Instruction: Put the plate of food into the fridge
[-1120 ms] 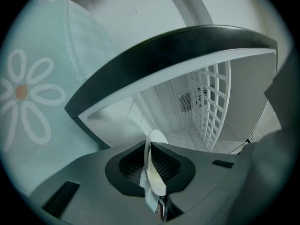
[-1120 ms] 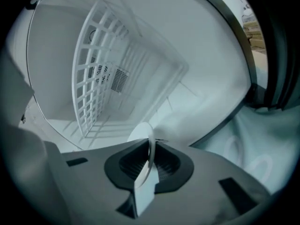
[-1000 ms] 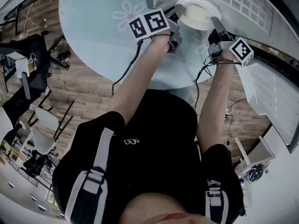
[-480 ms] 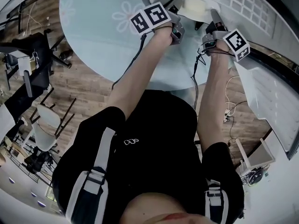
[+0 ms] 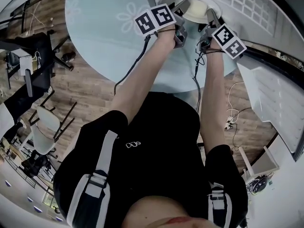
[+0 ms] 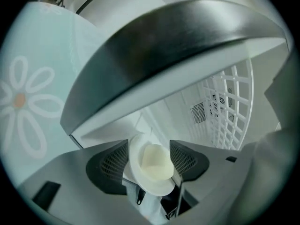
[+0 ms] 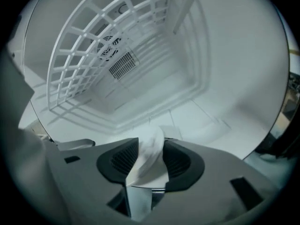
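A white plate [image 5: 199,9] with a pale mound of food [image 6: 157,162] sits at the mouth of the white fridge [image 5: 247,4], under its wire shelf [image 7: 108,55]. My left gripper [image 5: 183,7] is at the plate's left rim and my right gripper [image 5: 209,17] at its right rim. In the left gripper view the plate [image 6: 151,170] stands between that gripper's [image 6: 149,156] dark pads, and the jaws are opening. In the right gripper view the blurred plate rim [image 7: 149,165] lies between the spreading pads of the right gripper [image 7: 150,149], whose jaws are also opening.
A round pale-blue table with flower prints [image 5: 104,27] stands left of the fridge. The fridge door [image 5: 275,99] hangs open at the right. A dark curved edge [image 6: 178,36] arches over the opening. Chairs [image 5: 42,127] and cables lie on the wood floor.
Both grippers carried the plate forward from the table's edge to the fridge opening. The right gripper swung in closer to the left one.
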A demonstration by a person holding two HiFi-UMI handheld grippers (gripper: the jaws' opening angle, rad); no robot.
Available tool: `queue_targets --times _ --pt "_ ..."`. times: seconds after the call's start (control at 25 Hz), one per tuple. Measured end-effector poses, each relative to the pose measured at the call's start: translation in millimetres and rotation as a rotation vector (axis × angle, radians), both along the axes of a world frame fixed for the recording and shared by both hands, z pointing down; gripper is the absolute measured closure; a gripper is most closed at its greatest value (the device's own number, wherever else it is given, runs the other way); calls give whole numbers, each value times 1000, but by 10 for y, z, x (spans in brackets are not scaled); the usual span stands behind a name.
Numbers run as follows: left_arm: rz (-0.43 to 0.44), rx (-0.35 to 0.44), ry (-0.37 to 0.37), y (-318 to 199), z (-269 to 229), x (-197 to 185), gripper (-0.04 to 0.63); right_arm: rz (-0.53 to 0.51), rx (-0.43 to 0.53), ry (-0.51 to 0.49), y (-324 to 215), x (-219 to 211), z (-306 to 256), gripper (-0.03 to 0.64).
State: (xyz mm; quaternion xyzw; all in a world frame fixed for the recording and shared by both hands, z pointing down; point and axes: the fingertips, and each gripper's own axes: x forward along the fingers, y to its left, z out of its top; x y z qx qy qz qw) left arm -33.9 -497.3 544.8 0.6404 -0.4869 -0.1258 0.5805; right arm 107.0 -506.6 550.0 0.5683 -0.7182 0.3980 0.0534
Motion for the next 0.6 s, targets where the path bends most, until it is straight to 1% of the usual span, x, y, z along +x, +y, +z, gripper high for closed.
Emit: queue_targets --times 0.04,0.12,0.2,0.28,0.36,0.4,0.44,0.52,0.56,0.6 --pt "0 -2 -20 29 1 -23 301 -4 0 50 11 25 13 446" --pt "-5 -5 -47 89 14 -77 301 -13 3 153 34 92 42 440" --pt "-8 -6 -32 138 4 -124 301 -35 14 230 46 114 24 434" --pt "-8 11 -1 188 -71 -152 301 -57 50 268 70 91 -115 434" --pt "8 60 9 264 -224 -104 310 -75 105 289 143 98 -316 442" --pt "33 113 -5 315 -355 -38 325 -81 131 291 200 117 -409 443" --pt "70 192 -35 377 -531 43 328 -83 153 284 264 139 -494 445" --pt "161 391 -126 526 -958 193 333 -69 193 254 389 155 -665 476" --pt "199 482 -167 603 -1159 239 333 -57 215 238 446 142 -757 476" --pt "228 556 -202 674 -1326 258 333 -46 238 224 499 114 -850 476"
